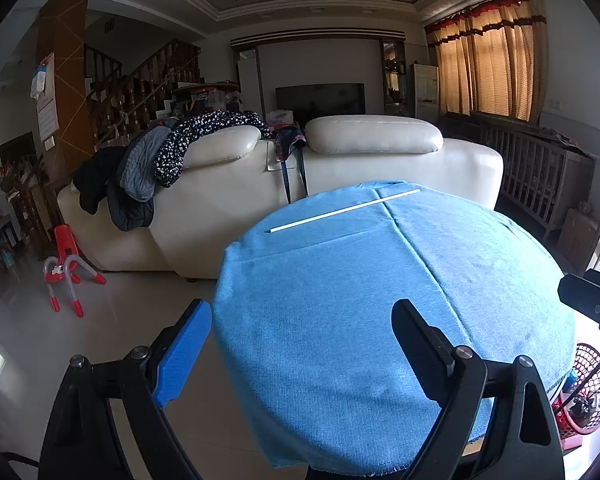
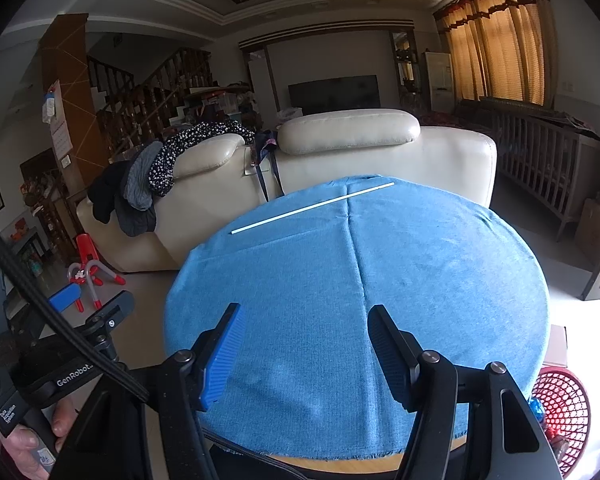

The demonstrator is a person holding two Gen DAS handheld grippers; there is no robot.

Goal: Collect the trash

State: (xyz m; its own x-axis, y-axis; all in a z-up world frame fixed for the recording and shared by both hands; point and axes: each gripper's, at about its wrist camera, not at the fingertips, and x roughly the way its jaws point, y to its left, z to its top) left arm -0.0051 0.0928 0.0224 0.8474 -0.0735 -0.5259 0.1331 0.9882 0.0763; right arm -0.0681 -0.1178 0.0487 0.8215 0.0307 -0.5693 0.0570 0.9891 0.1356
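Observation:
A thin white stick (image 1: 344, 209) lies on the far part of a round table covered with a blue cloth (image 1: 380, 300); it also shows in the right wrist view (image 2: 312, 208). My left gripper (image 1: 300, 320) is open and empty over the table's near left edge. My right gripper (image 2: 303, 324) is open and empty above the near part of the blue cloth (image 2: 360, 280). A red mesh basket (image 2: 560, 412) with trash in it stands on the floor at the table's right; it also shows in the left wrist view (image 1: 588, 388).
A cream leather sofa (image 1: 340, 168) draped with clothes (image 1: 152, 168) stands right behind the table. A red toy (image 1: 64, 268) is on the floor to the left. A wooden crib (image 1: 540, 176) stands at the right wall.

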